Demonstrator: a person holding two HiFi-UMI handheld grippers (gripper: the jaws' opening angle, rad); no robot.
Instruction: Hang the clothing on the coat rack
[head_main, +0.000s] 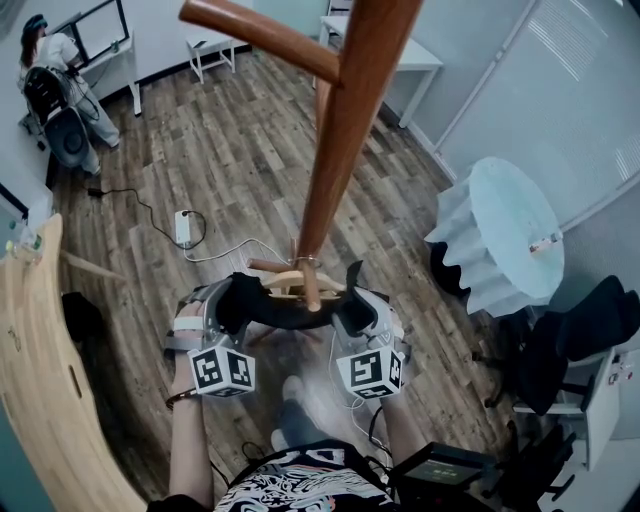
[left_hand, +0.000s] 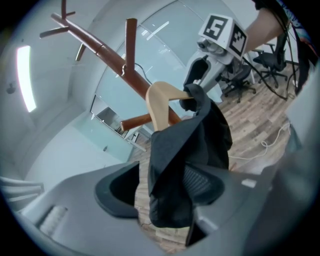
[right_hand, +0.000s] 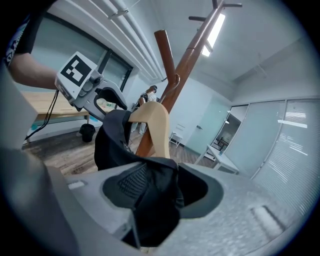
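Note:
A black garment (head_main: 292, 316) hangs on a pale wooden hanger (head_main: 288, 281) right at the brown coat rack pole (head_main: 340, 150). My left gripper (head_main: 225, 308) is at the garment's left end and my right gripper (head_main: 357, 305) at its right end. In the left gripper view the cloth (left_hand: 185, 150) lies between the jaws of my left gripper (left_hand: 165, 190), draped over one pad (left_hand: 206, 182), with a gap to the other; the jaws stand open. In the right gripper view my right gripper (right_hand: 160, 190) is also open, with cloth (right_hand: 155, 200) lying loosely over one pad. The hanger (right_hand: 157, 125) leans against the rack (right_hand: 187, 60).
A rack peg (head_main: 260, 38) juts out overhead. A round table with a white cloth (head_main: 505, 235) and black office chairs (head_main: 570, 350) stand on the right. On the floor to the left lies a power strip with cable (head_main: 184, 228). A curved wooden board (head_main: 40, 380) is at the left edge, with a person (head_main: 55, 70) far back left.

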